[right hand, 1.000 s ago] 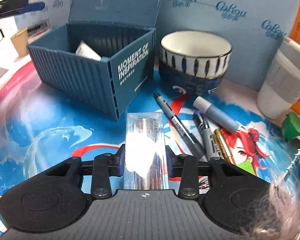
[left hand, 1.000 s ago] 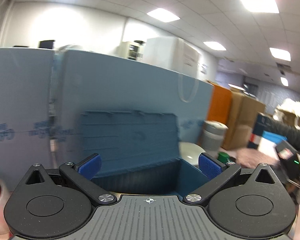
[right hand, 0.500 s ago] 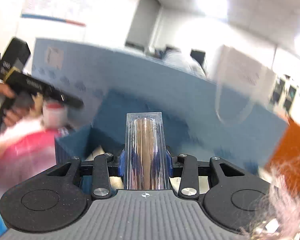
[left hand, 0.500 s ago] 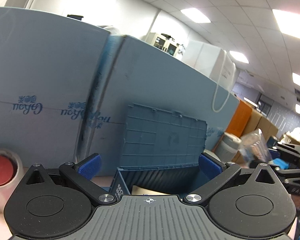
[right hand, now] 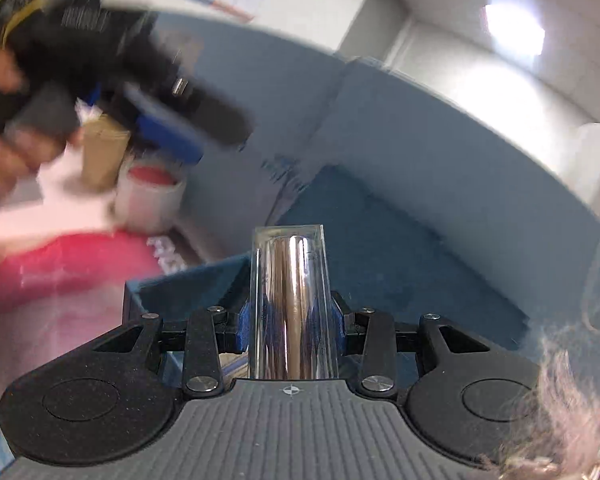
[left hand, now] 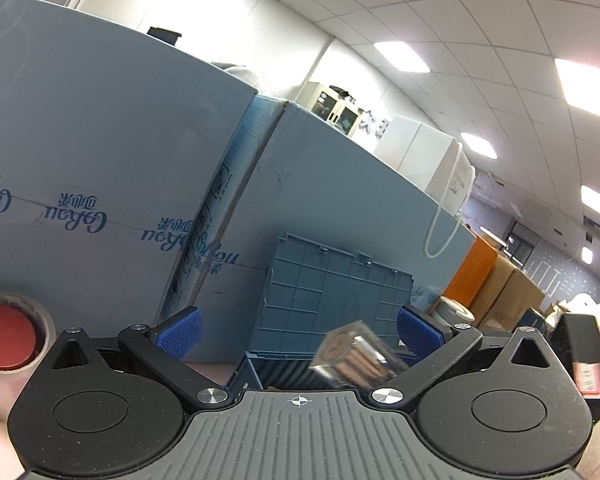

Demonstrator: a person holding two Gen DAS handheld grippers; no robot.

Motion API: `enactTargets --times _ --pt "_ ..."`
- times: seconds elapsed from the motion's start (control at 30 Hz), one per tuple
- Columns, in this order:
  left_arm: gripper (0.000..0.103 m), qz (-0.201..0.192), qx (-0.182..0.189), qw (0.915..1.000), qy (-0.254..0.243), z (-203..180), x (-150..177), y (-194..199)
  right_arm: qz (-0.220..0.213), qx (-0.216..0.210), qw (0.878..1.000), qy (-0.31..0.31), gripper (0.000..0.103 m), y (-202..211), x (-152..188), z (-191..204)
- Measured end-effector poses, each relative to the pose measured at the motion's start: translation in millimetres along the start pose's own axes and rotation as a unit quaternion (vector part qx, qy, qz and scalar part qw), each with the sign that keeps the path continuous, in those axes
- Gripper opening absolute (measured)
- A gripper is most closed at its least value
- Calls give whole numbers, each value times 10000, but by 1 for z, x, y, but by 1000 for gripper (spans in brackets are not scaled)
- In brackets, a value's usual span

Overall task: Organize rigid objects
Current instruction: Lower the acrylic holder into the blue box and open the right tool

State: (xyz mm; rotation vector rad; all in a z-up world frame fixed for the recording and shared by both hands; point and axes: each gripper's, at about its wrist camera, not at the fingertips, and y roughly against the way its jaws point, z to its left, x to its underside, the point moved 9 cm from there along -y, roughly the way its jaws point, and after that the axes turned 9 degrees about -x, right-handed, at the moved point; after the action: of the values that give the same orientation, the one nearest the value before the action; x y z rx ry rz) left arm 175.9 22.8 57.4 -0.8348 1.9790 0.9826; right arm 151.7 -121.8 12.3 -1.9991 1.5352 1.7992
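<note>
My right gripper (right hand: 292,330) is shut on a clear plastic case with a shiny metal cylinder inside (right hand: 290,304), held above the open blue container-style box (right hand: 188,288). The same case (left hand: 356,354) shows in the left wrist view, hanging over the box (left hand: 260,372), whose raised lid (left hand: 332,300) leans on the cardboard behind. My left gripper (left hand: 298,334) is open and empty, just short of the box. In the right wrist view the left gripper (right hand: 168,132) hovers blurred at upper left.
Tall light-blue cartons (left hand: 120,200) stand right behind the box. A tape roll with a red centre (left hand: 4,340) sits at left, also in the right wrist view (right hand: 152,192) beside a tan paper cup (right hand: 102,156). Orange and brown cartons (left hand: 496,284) stand far right.
My right gripper lifted the clear case off the mat and carried it up over the blue box. My left gripper swung left and tilted up; the case has come into its view.
</note>
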Motion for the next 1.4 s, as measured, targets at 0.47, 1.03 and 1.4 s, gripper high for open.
enactTargets --times 0.47,1.03,1.4 --pt "103 46 -10 10000 -75 -3 4 -3 1629 -1030 9812 115 35 -44 13 -2" --pt "103 226 172 9995 -116 -11 12 -11 2158 -2006 9457 -1373 38 -52 24 -10" --pt "103 307 275 9989 -202 -21 18 -13 989 -1066 9741 -1729 51 15 7 -39"
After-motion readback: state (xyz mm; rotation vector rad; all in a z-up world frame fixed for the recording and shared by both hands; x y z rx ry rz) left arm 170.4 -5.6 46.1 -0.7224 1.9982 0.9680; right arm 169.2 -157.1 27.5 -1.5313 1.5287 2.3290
